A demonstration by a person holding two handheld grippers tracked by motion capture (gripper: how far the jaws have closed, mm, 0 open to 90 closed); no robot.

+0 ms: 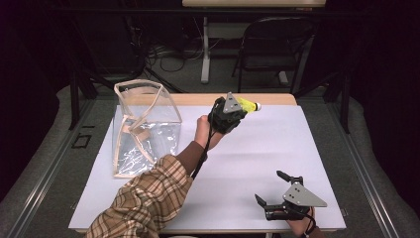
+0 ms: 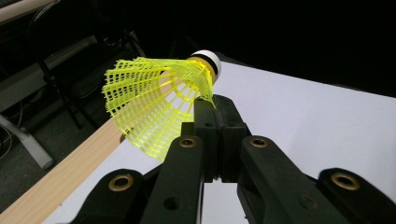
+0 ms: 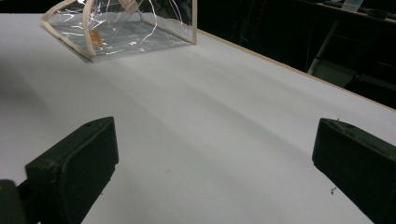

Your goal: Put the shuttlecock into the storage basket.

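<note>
Above the far edge of the table (image 1: 297, 148), the left tool (image 1: 236, 110) is lifted clear of the white surface and has its jaws pinched together on a yellow shuttlecock (image 1: 247, 105). From the left gripper view, the two black jaws meet on the rim of the shuttlecock (image 2: 159, 105), whose netted skirt fans out to the left of the jaws while its white cork tip points away toward the dark room. A plaid sleeve (image 1: 143, 198) reaches diagonally across the table up to that hand.

At the near right corner of the table, the right tool (image 1: 267, 188) sits low over the white sheet with its jaws spread wide and nothing between them; in the right gripper view the two black pads stand well apart over bare white surface.

On the left part of the table lies a clear plastic bag (image 1: 143, 129) with a beige trim, its mouth gaping open, well apart from both tools. The same bag (image 3: 121, 28) shows at the far end of the right gripper view.
</note>
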